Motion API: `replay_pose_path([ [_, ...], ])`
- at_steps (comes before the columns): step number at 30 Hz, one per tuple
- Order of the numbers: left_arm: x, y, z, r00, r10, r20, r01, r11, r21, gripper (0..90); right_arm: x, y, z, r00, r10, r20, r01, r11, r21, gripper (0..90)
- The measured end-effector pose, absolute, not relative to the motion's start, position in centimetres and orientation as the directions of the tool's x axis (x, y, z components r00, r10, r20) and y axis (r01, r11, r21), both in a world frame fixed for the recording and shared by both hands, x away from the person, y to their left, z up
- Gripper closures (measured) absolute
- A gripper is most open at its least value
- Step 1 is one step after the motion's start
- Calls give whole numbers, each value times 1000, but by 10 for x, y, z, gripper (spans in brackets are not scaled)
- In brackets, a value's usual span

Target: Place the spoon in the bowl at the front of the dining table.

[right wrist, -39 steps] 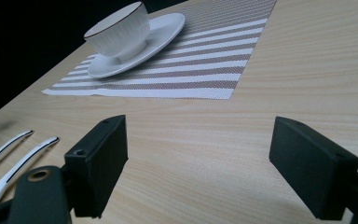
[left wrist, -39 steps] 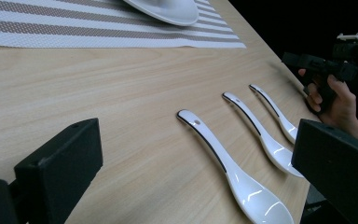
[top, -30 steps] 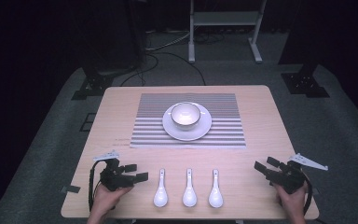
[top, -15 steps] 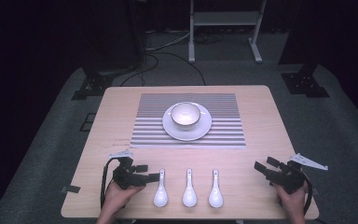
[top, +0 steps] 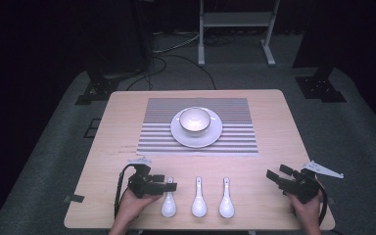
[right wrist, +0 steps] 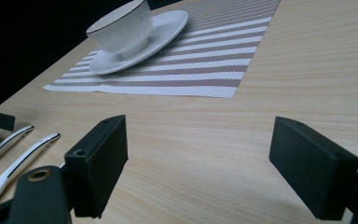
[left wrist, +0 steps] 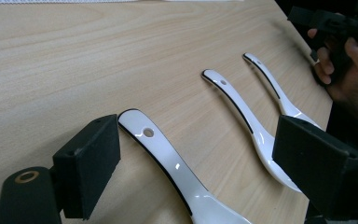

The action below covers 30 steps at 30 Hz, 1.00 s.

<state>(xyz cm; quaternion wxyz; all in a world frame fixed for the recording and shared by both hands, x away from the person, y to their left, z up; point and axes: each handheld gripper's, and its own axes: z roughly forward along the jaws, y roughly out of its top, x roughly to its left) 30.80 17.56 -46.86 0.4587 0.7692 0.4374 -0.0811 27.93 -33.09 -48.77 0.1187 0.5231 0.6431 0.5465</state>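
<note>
Three white ceramic spoons lie side by side near the table's front edge: left, middle, right. My left gripper is open and low over the table, its jaws on either side of the left spoon's handle without touching it. The middle spoon and right spoon lie beyond. My right gripper stands open at the front right with nothing between its jaws, pointing towards a white cup on a saucer.
The cup and saucer sit on a striped placemat at the table's middle back. Bare wood lies between the placemat and the spoons. A shelf frame and cables stand on the dark floor behind the table.
My left gripper has moved right along the front edge until its open jaws reach the left spoon's handle. The right gripper has stayed in place.
</note>
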Motion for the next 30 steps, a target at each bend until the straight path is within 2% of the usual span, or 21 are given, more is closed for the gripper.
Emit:
replay_pose_path([
  [2, 308, 174, -469, 608, 603, -517, 744, -204, 637, 170, 279, -330, -488, -425, 804, 416, 542, -142, 829, 183],
  [6, 310, 172, -473, 605, 609, -512, 746, -210, 632, 172, 279, -330, -488, -427, 804, 413, 541, -138, 830, 184],
  [9, 310, 169, -475, 607, 614, -504, 744, -216, 633, 221, 279, -330, -487, -428, 804, 412, 542, -136, 829, 184],
  [16, 308, 160, -471, 619, 684, -386, 710, -278, 646, 424, 279, -330, -487, -428, 805, 411, 542, -135, 830, 183],
  [18, 306, 156, -470, 637, 700, -322, 684, -321, 655, 497, 279, -330, -487, -428, 805, 411, 541, -135, 830, 184],
  [19, 306, 156, -470, 637, 700, -322, 684, -321, 655, 556, 279, -330, -487, -428, 805, 411, 541, -135, 830, 184],
  [20, 306, 154, -469, 644, 706, -295, 674, -341, 655, 556, 279, -330, -487, -430, 805, 409, 541, -134, 831, 183],
  [22, 305, 151, -468, 653, 712, -260, 663, -369, 652, 612, 279, -329, -487, -430, 805, 410, 540, -135, 831, 184],
  [26, 307, 146, -467, 658, 708, -256, 667, -389, 635, 673, 279, -329, -487, -430, 804, 410, 539, -135, 831, 183],
  [30, 309, 141, -463, 680, 703, -208, 655, -453, 605, 750, 279, -329, -487, -431, 804, 410, 539, -135, 831, 183],
])
